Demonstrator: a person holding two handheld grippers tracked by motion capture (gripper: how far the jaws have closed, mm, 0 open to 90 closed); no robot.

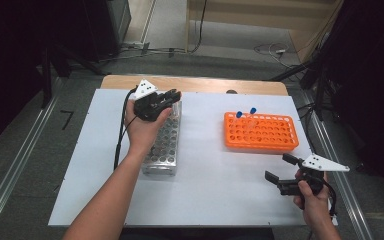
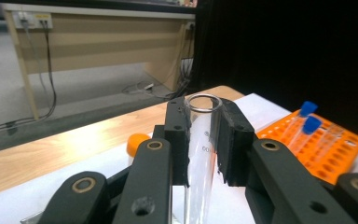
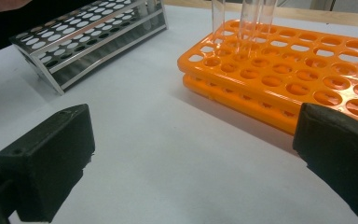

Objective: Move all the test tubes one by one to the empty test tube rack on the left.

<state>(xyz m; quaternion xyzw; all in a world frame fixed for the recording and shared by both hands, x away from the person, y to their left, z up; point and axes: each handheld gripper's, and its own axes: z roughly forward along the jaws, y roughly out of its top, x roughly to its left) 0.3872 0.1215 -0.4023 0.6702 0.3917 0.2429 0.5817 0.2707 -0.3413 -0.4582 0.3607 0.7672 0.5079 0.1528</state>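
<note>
Two blue-capped tubes (image 1: 246, 113) already stand in the orange rack (image 1: 261, 131). The left gripper (image 1: 172, 95) clamps an uncapped glass test tube (image 2: 200, 154) above the metal rack (image 1: 164, 145) (not carried over yet); the right gripper (image 1: 278, 168) waits agape.

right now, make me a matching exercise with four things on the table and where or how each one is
Things:
1. glass tube
2. orange rack
3. metal rack
4. right claw

States:
A. open, with nothing between its jaws
B. under the left hand, on the table's left side
C. clamped upright in the left claw
D. on the table's right side, holding two blue-capped tubes

Pairs: 1-C, 2-D, 3-B, 4-A
</note>
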